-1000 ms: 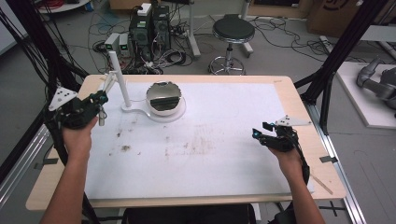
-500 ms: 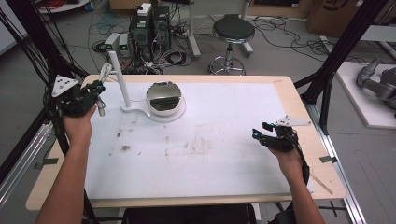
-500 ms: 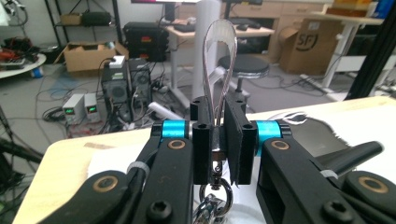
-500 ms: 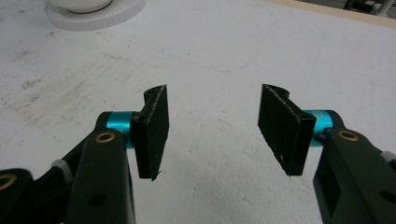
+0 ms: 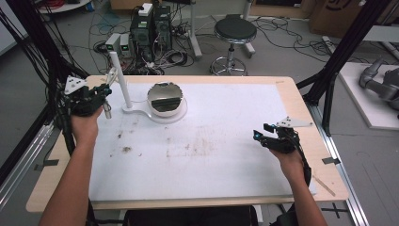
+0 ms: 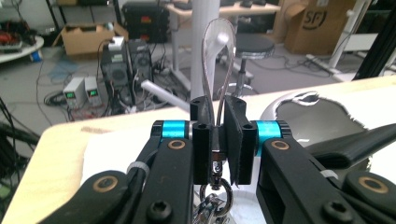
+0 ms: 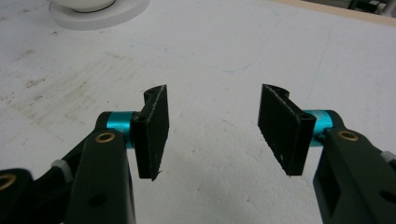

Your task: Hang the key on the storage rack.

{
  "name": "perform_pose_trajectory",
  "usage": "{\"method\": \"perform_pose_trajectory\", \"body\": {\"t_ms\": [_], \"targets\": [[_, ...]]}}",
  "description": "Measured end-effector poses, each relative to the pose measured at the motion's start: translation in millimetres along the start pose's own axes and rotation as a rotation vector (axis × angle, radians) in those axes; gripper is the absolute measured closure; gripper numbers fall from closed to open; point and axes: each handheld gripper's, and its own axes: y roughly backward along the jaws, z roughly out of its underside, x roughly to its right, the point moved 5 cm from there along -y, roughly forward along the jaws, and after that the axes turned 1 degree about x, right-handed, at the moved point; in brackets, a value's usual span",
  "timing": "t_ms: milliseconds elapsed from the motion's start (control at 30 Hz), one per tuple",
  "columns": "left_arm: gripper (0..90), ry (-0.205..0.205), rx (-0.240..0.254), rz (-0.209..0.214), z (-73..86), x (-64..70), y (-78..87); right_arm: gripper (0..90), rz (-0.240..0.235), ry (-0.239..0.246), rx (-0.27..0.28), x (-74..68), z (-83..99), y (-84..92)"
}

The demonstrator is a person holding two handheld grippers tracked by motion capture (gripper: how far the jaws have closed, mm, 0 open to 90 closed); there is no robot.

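Observation:
My left gripper [image 5: 104, 92] is near the table's far left corner, shut on a thin clear-coated wire loop [image 6: 218, 60] that rises above its jaws. A metal key ring [image 6: 215, 193] hangs just below the grip. The loop's top sits right in front of a white post [image 5: 120, 80], and I cannot tell whether they touch. That post stands on a white base that also carries a shiny metal bowl [image 5: 164, 98]. My right gripper [image 5: 258, 136] rests low over the white mat at the right, open, with nothing between its pads [image 7: 153, 133].
A white mat [image 5: 211, 155] with brown smudges covers most of the wooden table [image 5: 301, 101]. A black frame leg [image 5: 329, 89] rises at the far right corner, and cables hang beside the left edge. Computers and a stool [image 5: 234, 33] stand on the floor beyond.
My left hand has carried the wire loop toward the far edge and closer to the white post. The right hand has stayed still.

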Motion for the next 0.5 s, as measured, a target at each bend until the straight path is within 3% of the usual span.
{"method": "perform_pose_trajectory", "body": {"t_ms": [233,400,500], "targets": [[81.4,0.007,-0.028,-0.001,7.8,2.3,-10.4,44.1,0.001,-0.001,-0.002,0.0,0.3,0.1],[80.1,0.041,-0.048,0.017,24.3,1.0,-13.7,44.1,0.002,-0.001,-0.004,0.7,1.0,0.8],[78.8,0.046,-0.034,0.018,30.0,1.6,-11.8,44.2,0.004,-0.002,-0.001,1.3,0.9,2.0]]}}
